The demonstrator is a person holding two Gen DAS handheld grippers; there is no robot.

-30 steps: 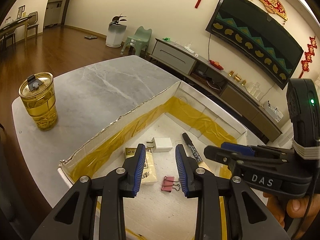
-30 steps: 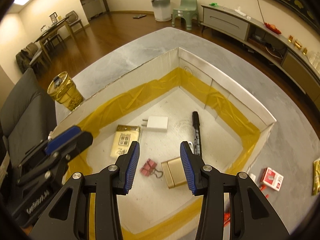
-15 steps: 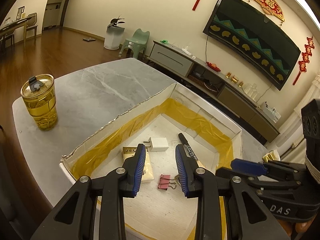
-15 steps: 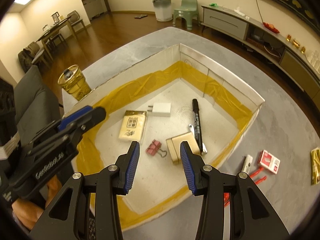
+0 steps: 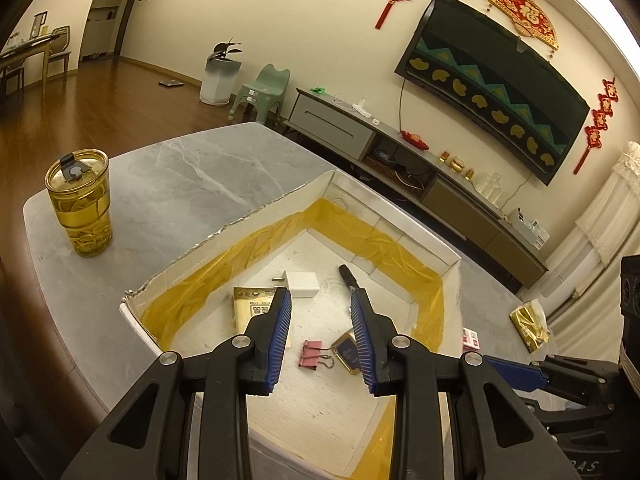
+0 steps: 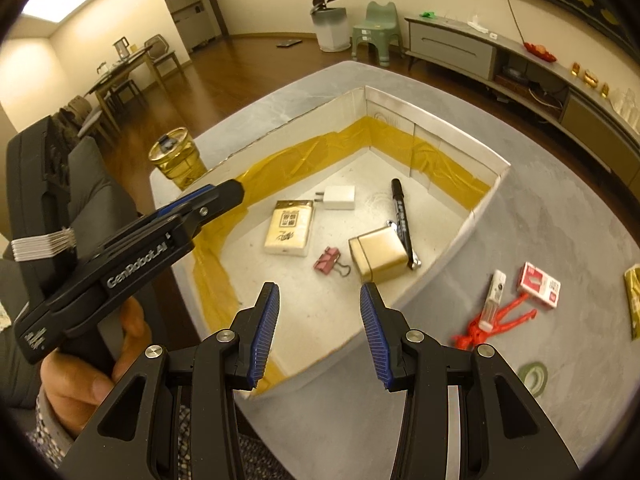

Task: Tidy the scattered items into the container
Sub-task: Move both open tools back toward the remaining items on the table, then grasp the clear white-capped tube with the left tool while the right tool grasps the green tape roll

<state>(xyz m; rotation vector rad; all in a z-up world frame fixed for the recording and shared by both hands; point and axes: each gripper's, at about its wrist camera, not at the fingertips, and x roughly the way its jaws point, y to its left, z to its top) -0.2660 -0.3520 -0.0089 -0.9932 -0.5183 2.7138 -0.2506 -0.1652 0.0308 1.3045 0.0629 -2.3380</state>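
A white box (image 5: 396, 218) (image 6: 440, 132) lined with yellow tape holds a white charger (image 6: 340, 197), a tissue pack (image 6: 289, 228), a pink binder clip (image 6: 327, 262), a gold case (image 6: 378, 254) and a black marker (image 6: 402, 216). To the box's right on the grey table lie a red-and-white small box (image 6: 538, 289), a white tube (image 6: 494, 296), a red cord (image 6: 504, 316), a green tape ring (image 6: 534, 376) and a gold packet (image 5: 528, 324). My left gripper (image 5: 319, 296) hangs open and empty above the box. My right gripper (image 6: 319, 288) is open and empty over the box's near corner.
A lidded tumbler of amber liquid (image 5: 80, 204) stands on the table left of the box. A hand holds the left gripper's handle (image 6: 80, 380) at the near left. The table edge curves off behind the tumbler; wooden floor and furniture lie beyond.
Both grippers have drawn back and upward from the box, still open. The right one has shifted toward the box's right side, bringing the loose items on the table into view.
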